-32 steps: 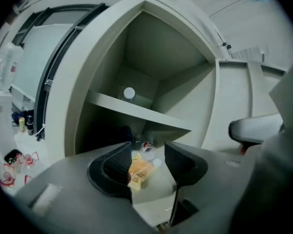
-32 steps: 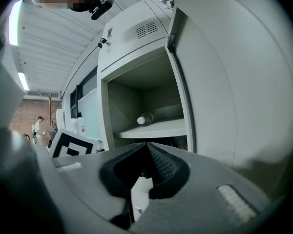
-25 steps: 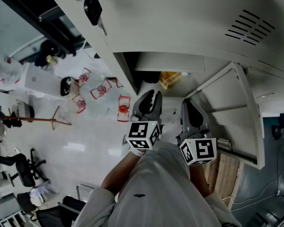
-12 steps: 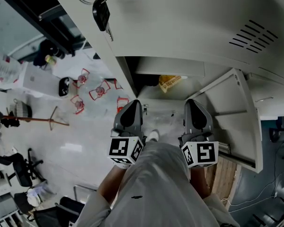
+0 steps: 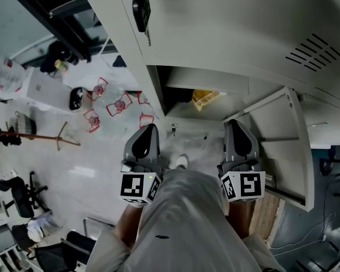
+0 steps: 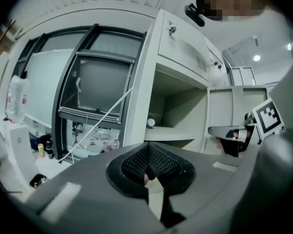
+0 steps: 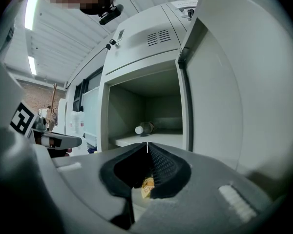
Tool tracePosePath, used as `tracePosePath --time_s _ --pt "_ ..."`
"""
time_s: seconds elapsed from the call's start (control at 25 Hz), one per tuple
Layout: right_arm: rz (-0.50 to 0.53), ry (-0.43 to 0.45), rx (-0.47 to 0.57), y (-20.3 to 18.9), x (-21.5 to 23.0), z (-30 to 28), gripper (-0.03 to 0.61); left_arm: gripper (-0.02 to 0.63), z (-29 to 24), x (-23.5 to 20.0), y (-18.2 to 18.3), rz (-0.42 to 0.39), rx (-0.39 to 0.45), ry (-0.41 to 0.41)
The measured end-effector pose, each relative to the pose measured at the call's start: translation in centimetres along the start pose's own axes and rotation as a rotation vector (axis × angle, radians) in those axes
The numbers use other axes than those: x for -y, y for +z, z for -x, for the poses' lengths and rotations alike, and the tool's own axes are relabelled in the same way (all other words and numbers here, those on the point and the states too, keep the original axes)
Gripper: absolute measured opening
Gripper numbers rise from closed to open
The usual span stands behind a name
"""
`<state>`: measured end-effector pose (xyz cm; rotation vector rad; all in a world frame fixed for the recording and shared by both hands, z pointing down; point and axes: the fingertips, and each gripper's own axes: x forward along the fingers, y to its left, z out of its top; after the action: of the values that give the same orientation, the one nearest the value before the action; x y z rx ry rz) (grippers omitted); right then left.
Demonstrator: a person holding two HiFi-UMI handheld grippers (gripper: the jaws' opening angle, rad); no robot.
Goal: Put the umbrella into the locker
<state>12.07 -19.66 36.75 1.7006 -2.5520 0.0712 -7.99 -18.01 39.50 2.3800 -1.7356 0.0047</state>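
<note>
The locker (image 7: 141,48) stands open, its door (image 5: 280,137) swung out to the right. On the upper shelf lies a dark rolled thing with a white end, apparently the folded umbrella (image 7: 144,128), also seen as a white knob (image 6: 151,123). It is hidden in the head view. My left gripper (image 5: 149,130) hangs in front of the opening's left edge, shut and empty (image 6: 147,148). The right gripper (image 5: 237,124) hovers beside the door, pointing into the compartment, shut with nothing in it (image 7: 147,144). Neither touches the umbrella.
A yellow packet (image 5: 207,98) lies in the compartment below the shelf. A key (image 5: 141,11) hangs from the locker above. Left of the lockers are a dark-framed window (image 6: 95,82), a plastic bottle (image 6: 15,99) and several red-framed items (image 5: 120,105) on the floor.
My left gripper has drawn back from the locker opening toward the left, and its jaws have closed. The right gripper has barely moved.
</note>
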Motion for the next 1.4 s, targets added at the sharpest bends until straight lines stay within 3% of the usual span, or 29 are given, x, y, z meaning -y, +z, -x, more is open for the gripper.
tracePosePath --time_s 0.2,1.4 --pt "-0.003 0.013 0.011 0.2 0.1 0.0 0.0 0.017 0.5 -0.2 0.2 -0.041 -0.015 0.009" --pt "-0.013 0.036 0.013 0.3 -0.6 -0.5 0.0 0.018 0.8 0.2 0.5 -0.002 -0.005 -0.007"
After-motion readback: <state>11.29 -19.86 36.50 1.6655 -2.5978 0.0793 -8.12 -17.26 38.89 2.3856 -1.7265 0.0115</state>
